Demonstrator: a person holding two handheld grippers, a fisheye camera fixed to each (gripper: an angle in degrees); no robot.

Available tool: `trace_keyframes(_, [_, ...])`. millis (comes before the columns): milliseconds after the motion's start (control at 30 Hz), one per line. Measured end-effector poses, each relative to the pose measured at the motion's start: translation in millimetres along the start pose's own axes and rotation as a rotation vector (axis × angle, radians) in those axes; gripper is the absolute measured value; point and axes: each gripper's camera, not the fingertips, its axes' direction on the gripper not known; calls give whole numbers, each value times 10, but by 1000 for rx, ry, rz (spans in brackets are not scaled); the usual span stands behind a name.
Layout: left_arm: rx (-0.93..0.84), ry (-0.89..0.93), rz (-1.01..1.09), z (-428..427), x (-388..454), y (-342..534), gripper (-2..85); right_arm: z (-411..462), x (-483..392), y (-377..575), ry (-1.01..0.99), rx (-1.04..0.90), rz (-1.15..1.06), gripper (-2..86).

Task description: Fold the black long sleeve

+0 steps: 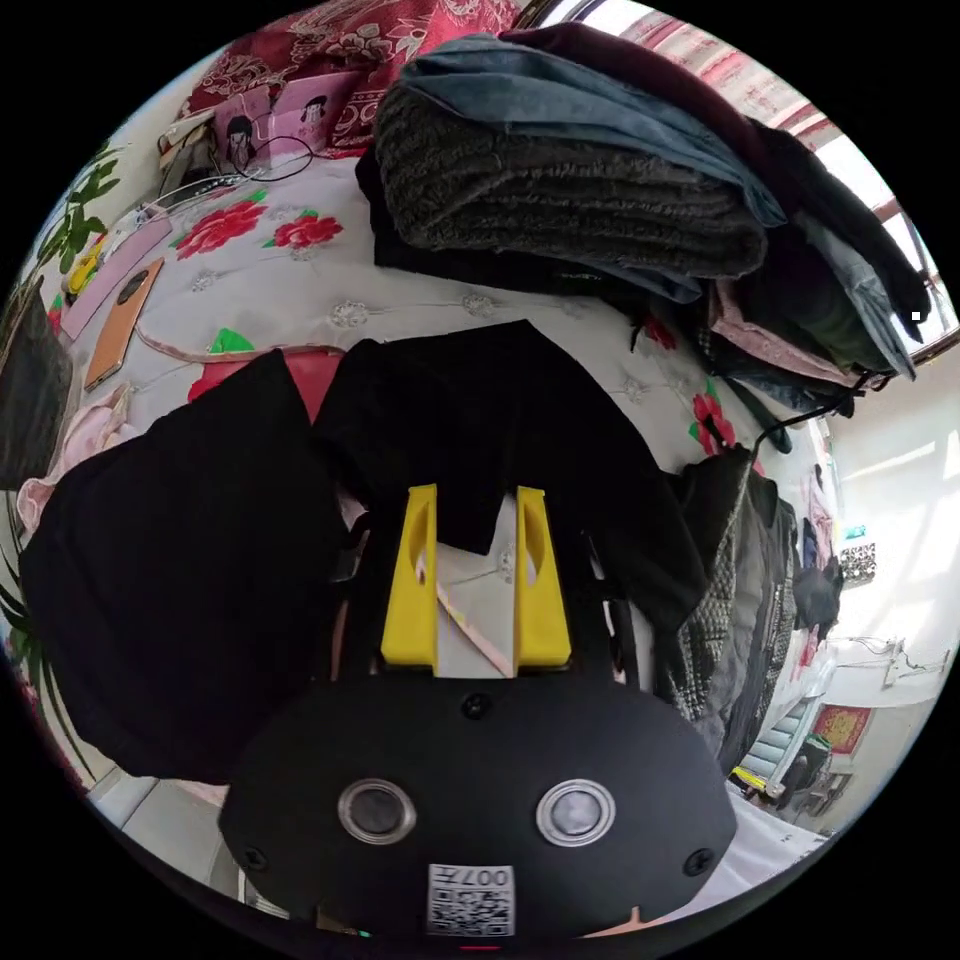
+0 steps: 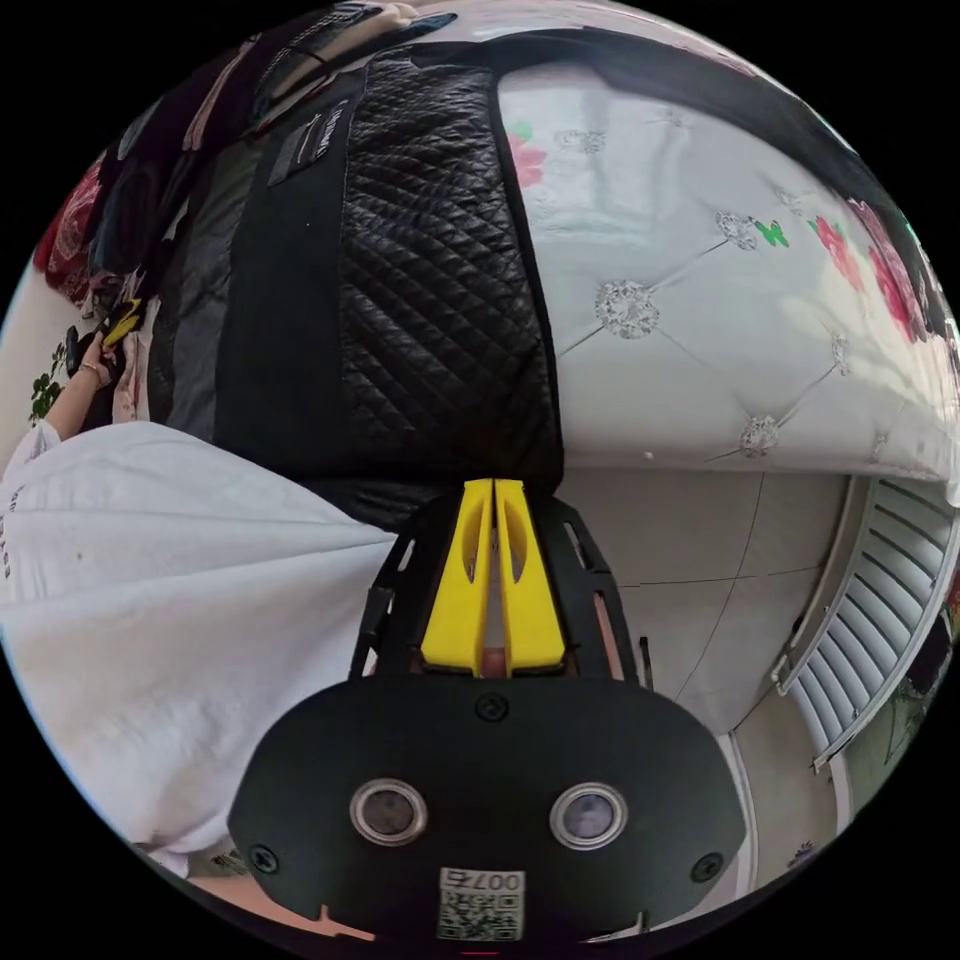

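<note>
Bed [image 1: 420, 300] with floral cover carries a clothes stack [image 1: 600, 190] at its far edge. Black long sleeve [image 1: 300, 500] lies spread on the near part. Quilted jacket [image 2: 430, 290] hangs over the bed's side. Left gripper [image 1: 478, 510]: jaws spread over a sleeve corner. Right gripper [image 2: 493, 500]: jaws pressed together, holding nothing.

The right gripper [image 2: 493, 500], its yellow jaws closed together on nothing, points at a black quilted jacket [image 2: 440, 300] draped over a white tufted floral bed [image 2: 700, 330] (white sleeve [image 2: 170, 600] alongside).
</note>
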Motion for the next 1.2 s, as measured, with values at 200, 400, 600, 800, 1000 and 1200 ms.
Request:
trace_keyframes(200, [83,114,-2,-126,-223,197,-2,-287,152,261,-68,118,166,-2])
trace_keyframes(400, [495,474,-15,-1230,-548,674,-9,-879,65,615,-78,365,218,-2])
trace_keyframes(600, [662,802,502,-2272,683,1033,-8,-1378,-313,345,-169,540,59,-3])
trace_keyframes(800, [392,1338,1000,-2085,2866,2267,22,-1778,-669,108,-327,683,-129,3])
trace_keyframes(1000, [-89,1183,1050,-372,3849,3572,99,-1550,-484,216,-380,637,-67,23])
trace_keyframes(1200, [-184,591,1035,803,3339,3870,91,-1079,-143,504,-387,548,66,51])
